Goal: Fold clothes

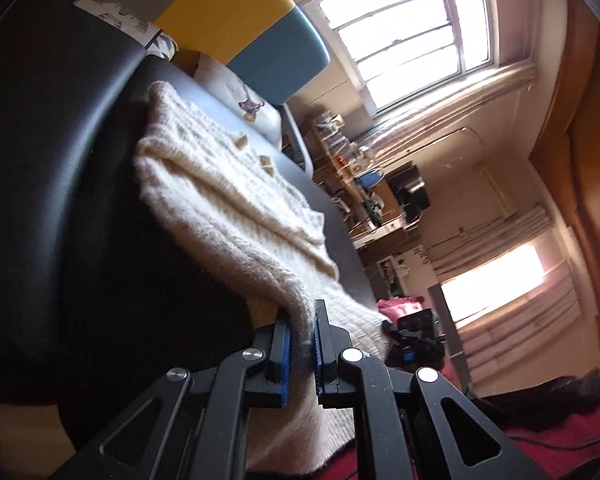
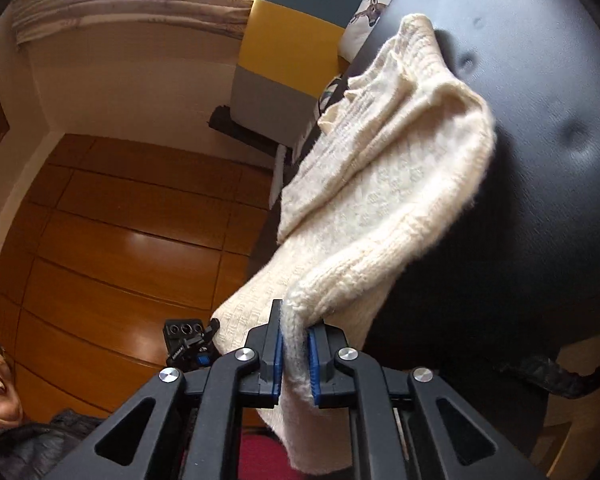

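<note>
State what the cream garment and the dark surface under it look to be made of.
Cream sweater: chunky wool-like knit, matte and fuzzy; ribbing and stray fibres show at its edges. Dark surface: probably leather or vinyl, smooth with a soft sheen; dimpled tufts suggest padding.

The cream sweater (image 1: pixel 236 208) runs off the bottom edge in both wrist views; window panes (image 1: pixel 412 36) blow out white; shelf clutter (image 1: pixel 352 168) is too small to identify.

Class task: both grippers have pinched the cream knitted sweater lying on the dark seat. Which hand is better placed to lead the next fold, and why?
Neither clearly: probably both together. The left gripper and the right gripper are each shut on the near edge of the cream sweater, which still lies across the dark seat.
</note>
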Demonstrator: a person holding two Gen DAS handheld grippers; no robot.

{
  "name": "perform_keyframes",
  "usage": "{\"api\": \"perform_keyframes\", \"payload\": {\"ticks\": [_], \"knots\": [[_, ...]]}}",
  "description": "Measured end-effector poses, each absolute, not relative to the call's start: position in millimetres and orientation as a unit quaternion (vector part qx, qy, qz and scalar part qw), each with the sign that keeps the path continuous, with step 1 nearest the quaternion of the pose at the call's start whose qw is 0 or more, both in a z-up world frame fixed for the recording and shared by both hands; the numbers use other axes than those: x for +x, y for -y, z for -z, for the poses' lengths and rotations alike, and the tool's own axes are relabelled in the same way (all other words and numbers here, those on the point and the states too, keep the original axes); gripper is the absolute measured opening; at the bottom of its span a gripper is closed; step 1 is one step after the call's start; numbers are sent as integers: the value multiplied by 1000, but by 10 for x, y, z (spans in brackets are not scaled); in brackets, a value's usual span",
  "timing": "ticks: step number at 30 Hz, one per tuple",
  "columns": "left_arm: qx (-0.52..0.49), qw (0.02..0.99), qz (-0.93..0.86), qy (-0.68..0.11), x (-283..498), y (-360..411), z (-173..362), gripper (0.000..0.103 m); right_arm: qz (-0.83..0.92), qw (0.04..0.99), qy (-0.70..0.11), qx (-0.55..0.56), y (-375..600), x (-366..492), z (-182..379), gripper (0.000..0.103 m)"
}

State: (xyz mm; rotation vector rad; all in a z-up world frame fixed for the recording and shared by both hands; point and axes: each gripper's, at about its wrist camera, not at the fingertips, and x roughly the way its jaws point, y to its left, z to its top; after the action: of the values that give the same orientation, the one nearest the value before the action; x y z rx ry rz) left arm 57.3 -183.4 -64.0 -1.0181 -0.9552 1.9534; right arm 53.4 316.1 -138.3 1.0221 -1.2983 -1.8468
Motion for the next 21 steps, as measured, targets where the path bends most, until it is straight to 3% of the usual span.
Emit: {"api": "perform_keyframes", "payload": {"ticks": [4,10,13,21], "knots": [[-369,370,-740,424,-14,1883,499,9,703,301,530,366,-3053,-70,1305,9],[-443,210,-699,520,-1268,2040,1200,10,667,169,592,418,-3190,-1140,1839,13],[-483,166,-678,529,-1627,2022,1552,10,641,143,620,428,-3228,-1299,2066,20],[-493,176,-679,515,-1757,1960,1659,11,621,182,633,425,-3457,-997,2200,21]]}}
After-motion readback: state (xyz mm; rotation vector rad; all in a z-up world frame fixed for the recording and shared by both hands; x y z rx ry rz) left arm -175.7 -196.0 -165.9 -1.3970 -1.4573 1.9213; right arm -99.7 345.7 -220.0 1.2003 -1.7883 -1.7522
